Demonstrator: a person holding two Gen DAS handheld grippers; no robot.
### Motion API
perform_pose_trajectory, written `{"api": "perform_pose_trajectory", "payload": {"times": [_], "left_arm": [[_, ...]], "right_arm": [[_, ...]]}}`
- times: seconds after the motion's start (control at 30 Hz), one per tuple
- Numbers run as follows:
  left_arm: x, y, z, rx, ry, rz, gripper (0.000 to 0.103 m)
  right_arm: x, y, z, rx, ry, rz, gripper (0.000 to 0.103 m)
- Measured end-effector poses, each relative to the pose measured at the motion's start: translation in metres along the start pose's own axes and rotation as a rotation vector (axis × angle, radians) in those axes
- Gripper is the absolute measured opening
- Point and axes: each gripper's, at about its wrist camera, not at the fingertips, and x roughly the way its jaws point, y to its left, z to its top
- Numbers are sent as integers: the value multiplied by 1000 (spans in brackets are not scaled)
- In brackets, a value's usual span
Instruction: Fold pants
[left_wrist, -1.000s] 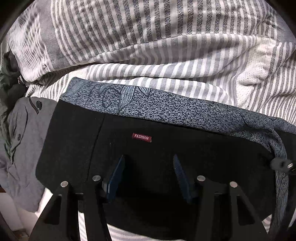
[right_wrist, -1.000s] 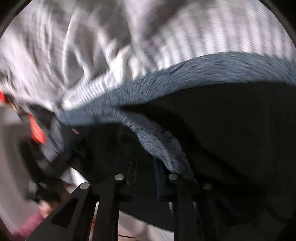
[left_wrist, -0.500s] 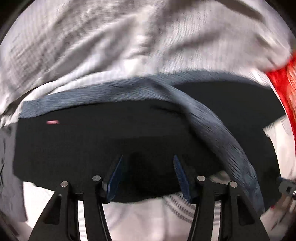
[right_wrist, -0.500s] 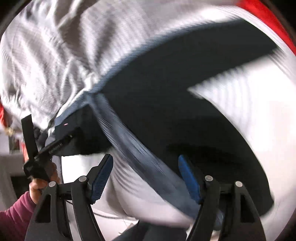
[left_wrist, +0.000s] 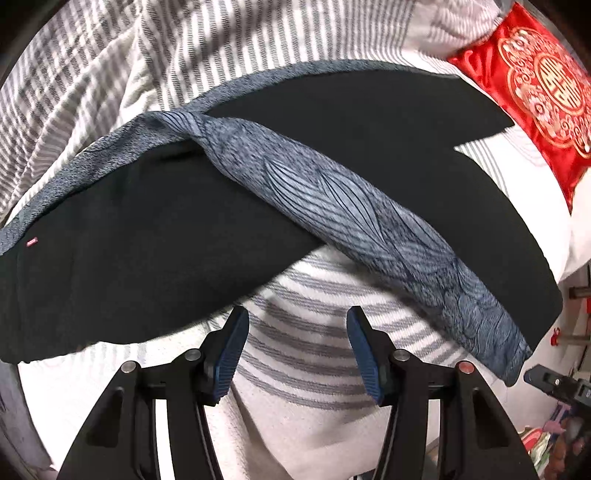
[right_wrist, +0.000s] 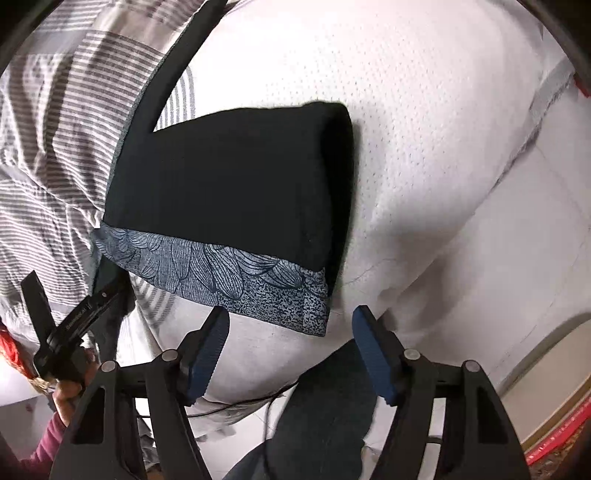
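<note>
Black pants (left_wrist: 155, 236) with a blue-grey patterned side band (left_wrist: 362, 218) lie spread on the striped bedspread (left_wrist: 314, 354). The legs fork apart toward the right in the left wrist view. My left gripper (left_wrist: 297, 343) is open and empty over bare bedspread just below the fork. In the right wrist view the leg end (right_wrist: 236, 184) with its patterned band (right_wrist: 229, 280) lies flat. My right gripper (right_wrist: 290, 343) is open and empty, just in front of the hem. The left gripper also shows in the right wrist view (right_wrist: 70, 325).
A red and gold embroidered cushion (left_wrist: 543, 85) lies at the far right of the bed. White mesh bedding (right_wrist: 424, 147) lies beside the leg end. The bed edge and floor (right_wrist: 546, 387) are close on the right. My own leg in jeans (right_wrist: 325, 413) is below.
My right gripper has opened and let go of the pants, then drawn back to the leg hem. My left gripper has moved right, from the waist over to the fork of the legs.
</note>
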Motion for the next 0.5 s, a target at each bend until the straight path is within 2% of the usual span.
{"api": "perform_pose_trajectory", "payload": {"times": [0.1,0.17,0.23,0.3,0.33,0.37,0.43,0.5], "left_arm": [[5,-6,0,4,10,7,57],[8,-11,1,5,17,8,57],[11,-18,3,16,16,19,57],[15,-24,5,7,24,27,57],[19,-30,11,-2,28,27,57],[20,-34,14,-14,33,23,57],[21,-41,17,-30,39,19,57],[21,-47,17,-40,50,18,57]], "right_arm": [[13,-3,4,-4,3,9,68],[29,-2,4,15,14,42,56],[36,-5,4,30,28,63,53],[41,-9,7,45,66,93,34],[39,-11,8,53,81,149,16],[35,-11,11,65,105,224,15],[26,-2,18,39,121,280,15],[8,11,31,26,132,378,14]]}}
